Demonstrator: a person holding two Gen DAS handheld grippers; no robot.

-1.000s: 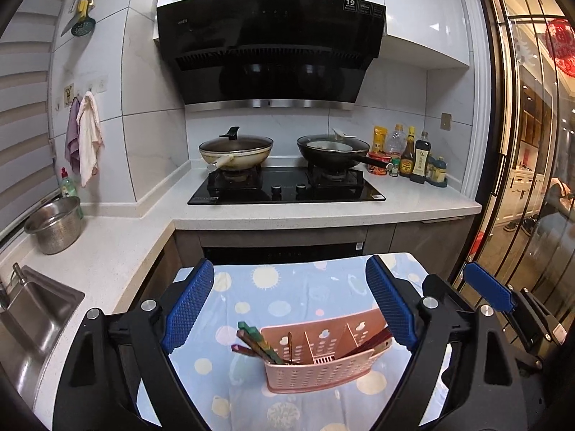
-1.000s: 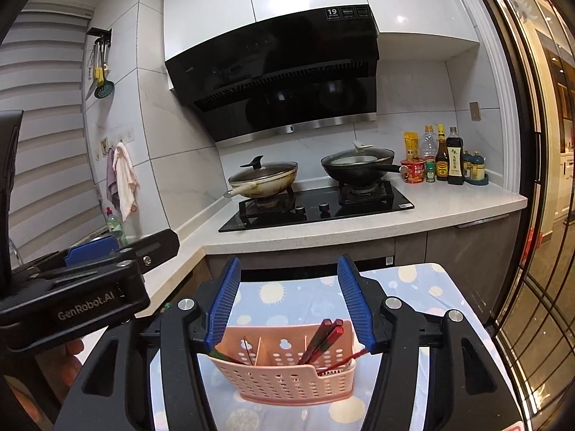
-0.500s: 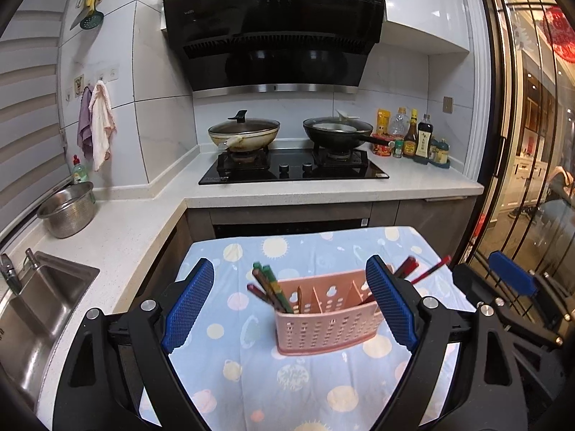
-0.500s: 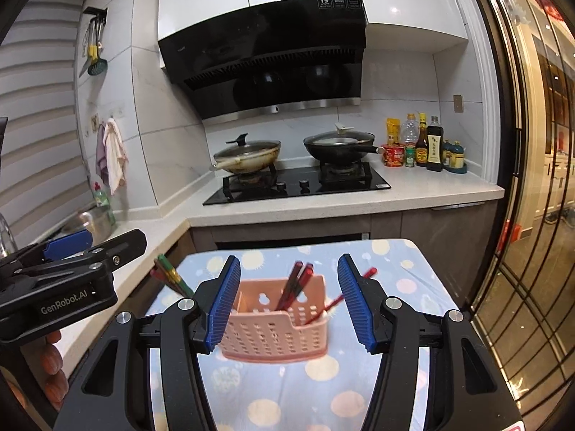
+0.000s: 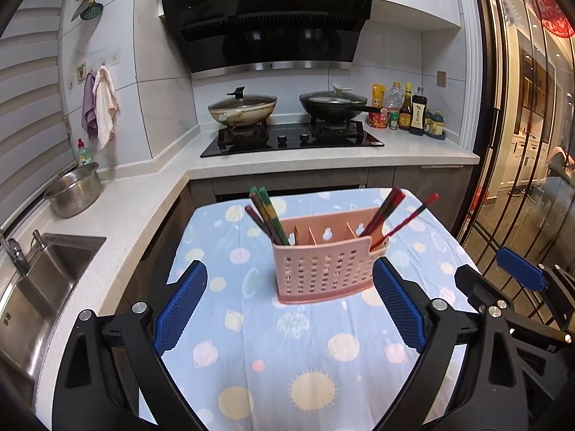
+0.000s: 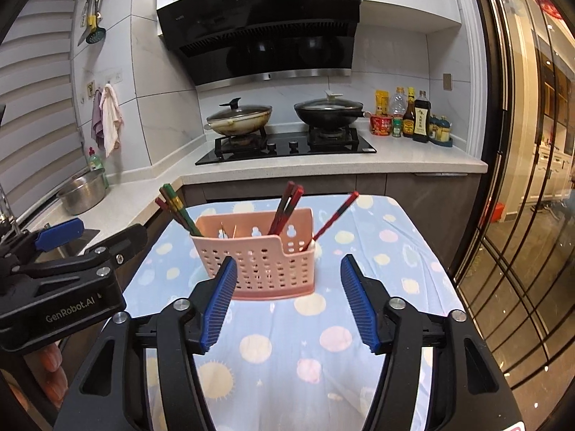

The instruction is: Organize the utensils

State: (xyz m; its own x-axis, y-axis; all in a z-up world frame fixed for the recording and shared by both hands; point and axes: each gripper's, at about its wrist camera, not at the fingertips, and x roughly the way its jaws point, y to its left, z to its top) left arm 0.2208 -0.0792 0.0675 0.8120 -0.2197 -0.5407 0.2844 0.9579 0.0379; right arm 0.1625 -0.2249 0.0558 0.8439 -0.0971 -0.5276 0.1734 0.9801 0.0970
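A pink perforated utensil basket (image 5: pixel 325 267) stands upright on the tabletop (image 5: pixel 287 359), which is covered by a blue cloth with pastel dots and suns. Dividers split the basket into compartments. In the left wrist view, the compartment at its 9 o'clock end holds a bundle of dark chopsticks with green tips (image 5: pixel 267 215), leaning toward 11 o'clock. The 3 o'clock end holds dark red chopsticks (image 5: pixel 382 212) leaning toward 1 o'clock, with one more red chopstick (image 5: pixel 409 221) tilted further out over the basket's corner. The middle compartments show only a thin stick or two, too small to identify.

The left gripper (image 5: pixel 287 305) is spread wide and holds nothing, its blue pads either side of the basket but nearer the camera, apart from it. The right gripper (image 6: pixel 287 298) is likewise spread and empty, just short of the basket's front wall.

At 12 o'clock beyond the tabletop, two lidded pans (image 5: pixel 242 107) sit on a stove.
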